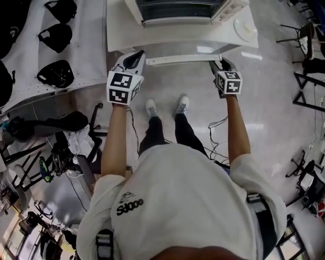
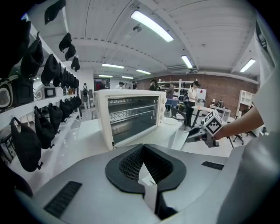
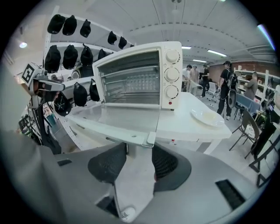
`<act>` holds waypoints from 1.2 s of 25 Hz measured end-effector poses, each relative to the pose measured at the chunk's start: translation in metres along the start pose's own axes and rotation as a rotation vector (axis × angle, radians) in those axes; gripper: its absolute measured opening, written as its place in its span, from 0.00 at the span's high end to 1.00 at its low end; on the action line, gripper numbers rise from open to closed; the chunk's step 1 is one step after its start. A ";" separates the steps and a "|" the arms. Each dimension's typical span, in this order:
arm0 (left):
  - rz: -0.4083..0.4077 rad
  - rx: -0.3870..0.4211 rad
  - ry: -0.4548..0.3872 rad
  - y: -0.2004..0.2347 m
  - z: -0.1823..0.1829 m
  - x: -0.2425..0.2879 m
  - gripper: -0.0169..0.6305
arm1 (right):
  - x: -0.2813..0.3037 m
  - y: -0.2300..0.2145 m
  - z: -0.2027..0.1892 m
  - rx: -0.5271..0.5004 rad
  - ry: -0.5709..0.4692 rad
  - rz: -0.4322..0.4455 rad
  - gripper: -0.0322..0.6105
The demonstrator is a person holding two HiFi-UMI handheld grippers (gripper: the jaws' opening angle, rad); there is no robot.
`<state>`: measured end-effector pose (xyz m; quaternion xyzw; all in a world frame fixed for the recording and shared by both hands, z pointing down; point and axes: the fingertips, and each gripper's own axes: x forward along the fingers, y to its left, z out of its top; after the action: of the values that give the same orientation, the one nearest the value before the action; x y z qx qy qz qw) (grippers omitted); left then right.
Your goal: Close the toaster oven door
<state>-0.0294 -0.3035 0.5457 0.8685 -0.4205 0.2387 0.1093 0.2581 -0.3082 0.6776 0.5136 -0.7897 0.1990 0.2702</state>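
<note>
White toaster oven [image 3: 144, 74] — door [image 3: 118, 116] flat, open

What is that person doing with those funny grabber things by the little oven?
A person stands at a white table with a gripper in each hand, facing a white toaster oven. Its door lies wide open, flat out toward them. The right gripper is at the right end of the door's handle, jaws together. The left gripper is near the left end, shut and empty. The door is not closed yet.
</note>
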 end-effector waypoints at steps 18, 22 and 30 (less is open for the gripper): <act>0.003 0.050 -0.132 0.014 0.076 -0.029 0.95 | -0.044 0.004 0.102 0.029 -0.088 -0.101 0.82; 0.037 0.024 -0.160 0.027 0.086 -0.035 0.95 | -0.049 -0.001 0.140 0.027 -0.160 -0.101 0.82; 0.076 -0.004 -0.181 0.047 0.100 -0.036 0.95 | -0.045 -0.016 0.207 0.028 -0.245 -0.088 0.83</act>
<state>-0.0528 -0.3473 0.4408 0.8698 -0.4616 0.1623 0.0633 0.2413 -0.4055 0.4896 0.5719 -0.7906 0.1338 0.1731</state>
